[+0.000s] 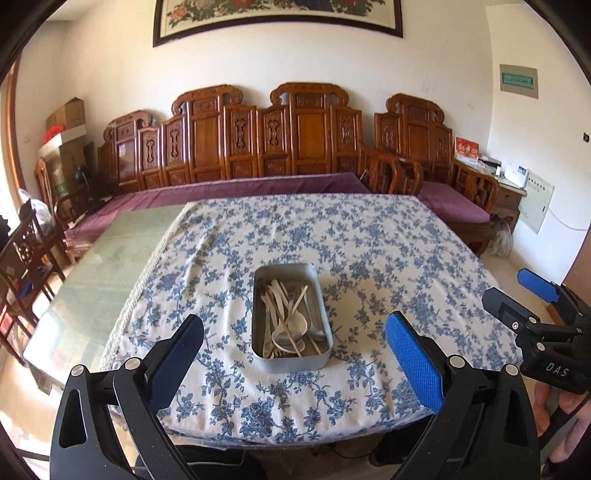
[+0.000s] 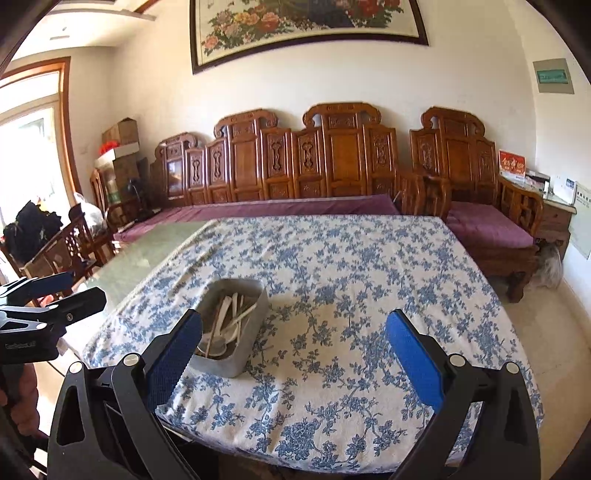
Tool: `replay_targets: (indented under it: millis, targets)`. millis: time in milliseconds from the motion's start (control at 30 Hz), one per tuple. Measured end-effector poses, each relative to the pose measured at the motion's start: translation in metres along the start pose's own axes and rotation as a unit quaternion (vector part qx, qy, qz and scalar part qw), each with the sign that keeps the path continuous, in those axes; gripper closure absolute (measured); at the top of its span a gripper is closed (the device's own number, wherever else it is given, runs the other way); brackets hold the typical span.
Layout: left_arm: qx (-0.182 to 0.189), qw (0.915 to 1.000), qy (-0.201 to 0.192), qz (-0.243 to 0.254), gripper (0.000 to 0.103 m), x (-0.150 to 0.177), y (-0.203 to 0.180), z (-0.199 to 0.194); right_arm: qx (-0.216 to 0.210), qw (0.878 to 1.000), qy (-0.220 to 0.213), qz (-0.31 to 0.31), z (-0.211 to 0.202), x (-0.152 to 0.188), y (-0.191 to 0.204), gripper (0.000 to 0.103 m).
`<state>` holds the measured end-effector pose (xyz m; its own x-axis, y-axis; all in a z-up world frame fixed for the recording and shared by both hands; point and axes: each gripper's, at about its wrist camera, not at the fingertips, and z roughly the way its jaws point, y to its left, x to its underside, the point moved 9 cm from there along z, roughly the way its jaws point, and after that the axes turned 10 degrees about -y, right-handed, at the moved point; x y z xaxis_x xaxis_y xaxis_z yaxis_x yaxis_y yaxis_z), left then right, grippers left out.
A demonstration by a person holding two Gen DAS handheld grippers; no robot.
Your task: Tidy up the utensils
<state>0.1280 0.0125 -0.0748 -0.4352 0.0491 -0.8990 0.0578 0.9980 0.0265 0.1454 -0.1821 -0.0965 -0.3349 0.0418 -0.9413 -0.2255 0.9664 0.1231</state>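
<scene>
I'm looking into a sitting room with a carved wooden bench along the far wall, purple cushions on its seat, and a framed floral picture hung above it. In front of me is a table with a pale green glass top, mostly covered by a blue-and-white floral cloth.

A metal tin sits on the cloth toward the near edge, holding a jumble of utensils: pale spoons, thin sticks and something metal I can't make out.

My left gripper hangs above the near table edge with its fingers spread wide and nothing between them; the tin lines up right in the gap. My right gripper is likewise wide apart and empty, with the tin beside its left finger.

Only the left view shows the tin from straight above, and it catches the right gripper's body at the right edge, marked "DAS". The right view shows a window at far left and lettering on the left gripper's body too blurred to read.

The cloth to the right of the tin is bare, and so is the glass strip to its left.
</scene>
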Motion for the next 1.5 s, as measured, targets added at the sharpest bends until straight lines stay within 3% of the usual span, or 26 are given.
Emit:
replay_targets:
  millis: [600, 1500]
  targets:
    - [0.004, 0.9967, -0.081, 0.002, 0.008, -0.049, -0.014, -0.07, -0.006, 0.996, -0.089, -0.018, -0.069, -0.065, 0.019, 0.003]
    - [0.001, 0.9966, -0.083, -0.004, 0.008, -0.046, -0.011, -0.069, 0.001, 0.996, -0.086, -0.014, -0.069, -0.062, 0.015, 0.003]
